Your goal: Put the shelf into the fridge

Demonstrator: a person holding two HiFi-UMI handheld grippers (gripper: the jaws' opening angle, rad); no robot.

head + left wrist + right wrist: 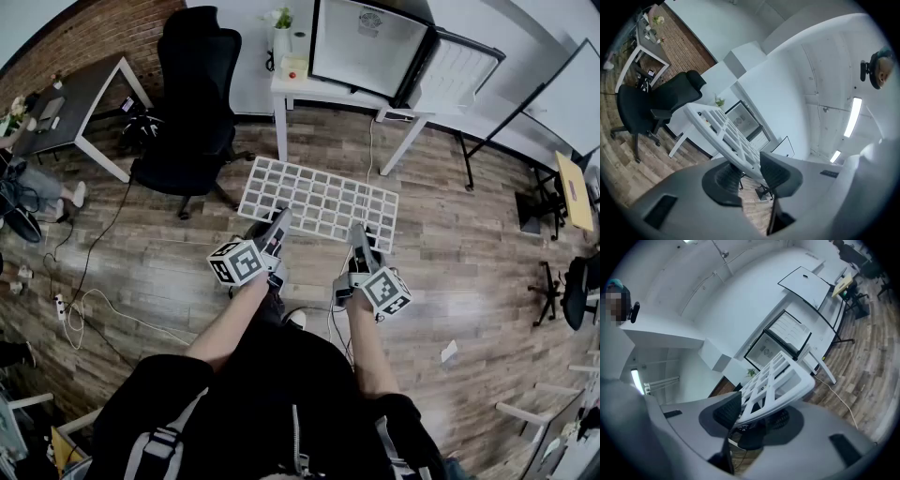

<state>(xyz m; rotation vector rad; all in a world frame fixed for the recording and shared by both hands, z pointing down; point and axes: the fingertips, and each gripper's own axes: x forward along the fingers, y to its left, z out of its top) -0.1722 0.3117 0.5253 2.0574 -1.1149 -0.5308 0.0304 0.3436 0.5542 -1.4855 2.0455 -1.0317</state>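
A white grid shelf [319,199] hangs level above the wooden floor, held by its near edge. My left gripper [277,225] is shut on the near left corner, and in the left gripper view the shelf [723,130] runs between the dark pads of my left gripper [751,174]. My right gripper [361,240] is shut on the near right part; in the right gripper view the shelf's edge [783,376] sits clamped in my right gripper [757,414]. The small fridge [367,42] stands on a white table [328,94] ahead, its door [457,67] swung open to the right.
A black office chair [192,103] stands left of the white table. A dark desk [70,103] is at the far left, with a seated person's legs beside it. Cables [89,300] trail over the floor. A whiteboard [558,84] stands at the right.
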